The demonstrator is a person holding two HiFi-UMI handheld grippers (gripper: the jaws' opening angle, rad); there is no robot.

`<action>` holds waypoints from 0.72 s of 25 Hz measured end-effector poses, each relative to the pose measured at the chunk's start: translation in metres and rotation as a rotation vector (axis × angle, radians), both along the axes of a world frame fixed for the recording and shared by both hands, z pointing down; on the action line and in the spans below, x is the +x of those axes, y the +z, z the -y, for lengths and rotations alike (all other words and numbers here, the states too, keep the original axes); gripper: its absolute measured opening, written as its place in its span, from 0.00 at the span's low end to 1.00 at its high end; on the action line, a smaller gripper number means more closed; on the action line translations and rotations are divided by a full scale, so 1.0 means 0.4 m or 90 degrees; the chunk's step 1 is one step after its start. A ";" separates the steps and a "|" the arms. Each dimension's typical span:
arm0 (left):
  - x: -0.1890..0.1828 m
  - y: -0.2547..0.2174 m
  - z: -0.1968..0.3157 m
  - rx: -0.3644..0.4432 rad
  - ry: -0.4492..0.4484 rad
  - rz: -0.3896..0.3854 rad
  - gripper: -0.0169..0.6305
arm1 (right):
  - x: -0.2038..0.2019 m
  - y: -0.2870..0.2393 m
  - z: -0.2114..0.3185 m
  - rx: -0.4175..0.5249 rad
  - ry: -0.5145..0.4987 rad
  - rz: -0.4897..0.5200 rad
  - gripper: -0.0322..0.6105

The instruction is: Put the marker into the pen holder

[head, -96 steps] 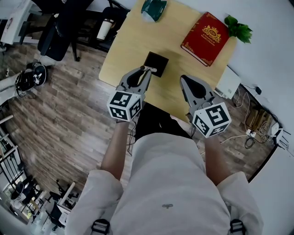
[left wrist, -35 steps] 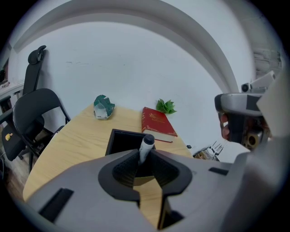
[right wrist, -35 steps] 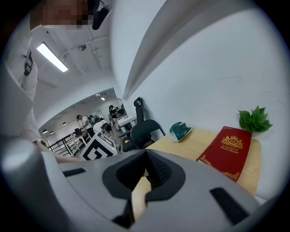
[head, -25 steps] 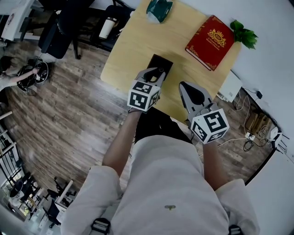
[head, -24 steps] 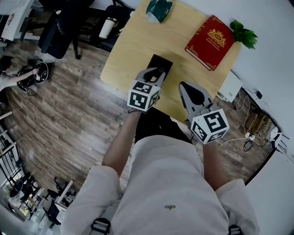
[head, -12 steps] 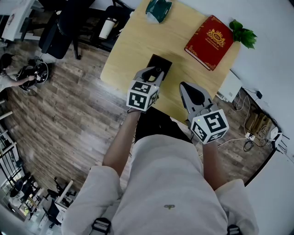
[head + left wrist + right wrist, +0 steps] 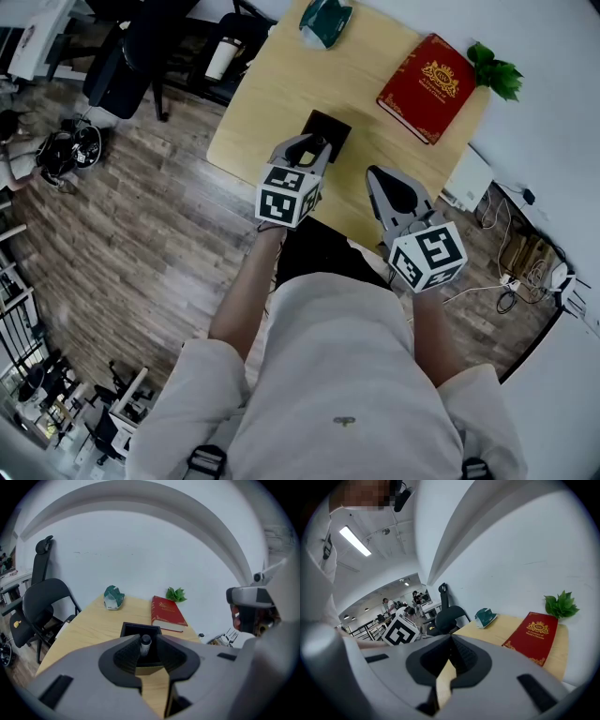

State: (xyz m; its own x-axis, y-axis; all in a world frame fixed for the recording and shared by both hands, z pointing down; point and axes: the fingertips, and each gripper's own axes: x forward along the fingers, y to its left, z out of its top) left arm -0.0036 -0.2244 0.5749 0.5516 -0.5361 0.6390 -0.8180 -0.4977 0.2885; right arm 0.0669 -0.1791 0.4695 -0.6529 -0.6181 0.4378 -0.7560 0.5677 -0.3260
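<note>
The marker (image 7: 146,645), white with a black cap, stands upright between the jaws of my left gripper (image 7: 146,641), which is shut on it. In the head view the left gripper (image 7: 310,142) hovers at the near edge of the black square pen holder (image 7: 334,126), and the marker tip lies over the holder's near rim (image 7: 127,629). My right gripper (image 7: 374,172) hangs to the right of the holder, above the table's front edge. Its jaws (image 7: 451,638) are shut with nothing between them.
On the wooden table (image 7: 275,86) lie a red book (image 7: 427,73) at the far right, a green plant (image 7: 493,64) beside it and a teal object (image 7: 324,18) at the back. A black office chair (image 7: 120,66) stands left of the table. Cables (image 7: 511,246) lie on the floor at right.
Since 3.8 s ago my left gripper has carried the marker right and forward to the pen holder's edge. Over the last second it drifted slightly left. The right gripper barely moved.
</note>
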 end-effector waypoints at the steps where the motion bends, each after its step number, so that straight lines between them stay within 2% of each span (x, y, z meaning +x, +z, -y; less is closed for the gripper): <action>1: -0.003 -0.005 -0.001 0.002 -0.003 0.000 0.16 | -0.001 -0.002 -0.001 0.001 -0.001 0.001 0.05; 18: -0.038 -0.062 -0.068 0.022 -0.054 0.005 0.16 | -0.010 -0.041 -0.051 0.033 -0.028 0.024 0.05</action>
